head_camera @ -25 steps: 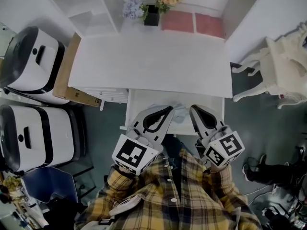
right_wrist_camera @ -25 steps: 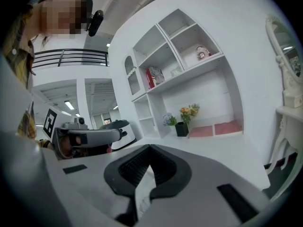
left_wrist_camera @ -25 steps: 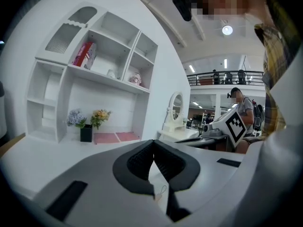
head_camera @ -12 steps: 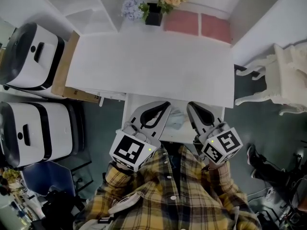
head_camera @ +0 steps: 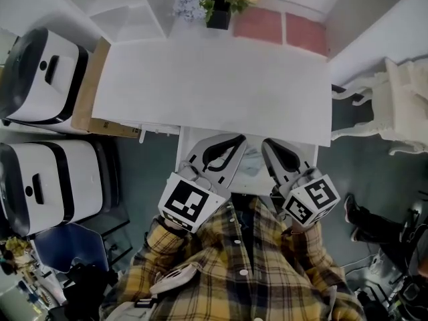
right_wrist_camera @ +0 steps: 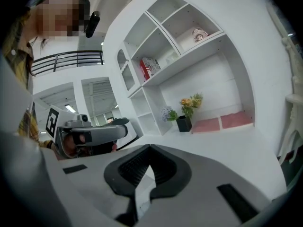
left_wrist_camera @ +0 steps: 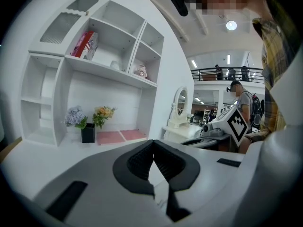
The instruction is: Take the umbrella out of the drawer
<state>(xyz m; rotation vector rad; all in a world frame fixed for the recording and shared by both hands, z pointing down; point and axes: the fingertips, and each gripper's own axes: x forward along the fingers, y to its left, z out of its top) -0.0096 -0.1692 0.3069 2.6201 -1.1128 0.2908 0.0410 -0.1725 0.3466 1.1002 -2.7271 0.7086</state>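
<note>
The white drawer (head_camera: 189,154) stands pulled out under the front edge of the white desk (head_camera: 207,79). Inside it lies a pale grey-blue bundle (head_camera: 251,160), seemingly the folded umbrella, largely hidden between the two grippers. My left gripper (head_camera: 241,138) (left_wrist_camera: 153,142) hovers over the drawer's left half, its tips at the desk edge, jaws shut with nothing in them. My right gripper (head_camera: 265,142) (right_wrist_camera: 150,147) hangs over the right half, also shut and empty. Both point toward the desk.
A black pot of flowers (head_camera: 219,15) and two pink mats (head_camera: 284,29) sit at the desk's back under a white shelf unit (left_wrist_camera: 94,65). Two white appliances (head_camera: 40,79) and a wooden board (head_camera: 87,92) stand left; a white chair (head_camera: 394,105) stands right.
Both grippers have moved forward over the open drawer, so their tips now reach the desk's front edge. Their jaws have stayed shut.
</note>
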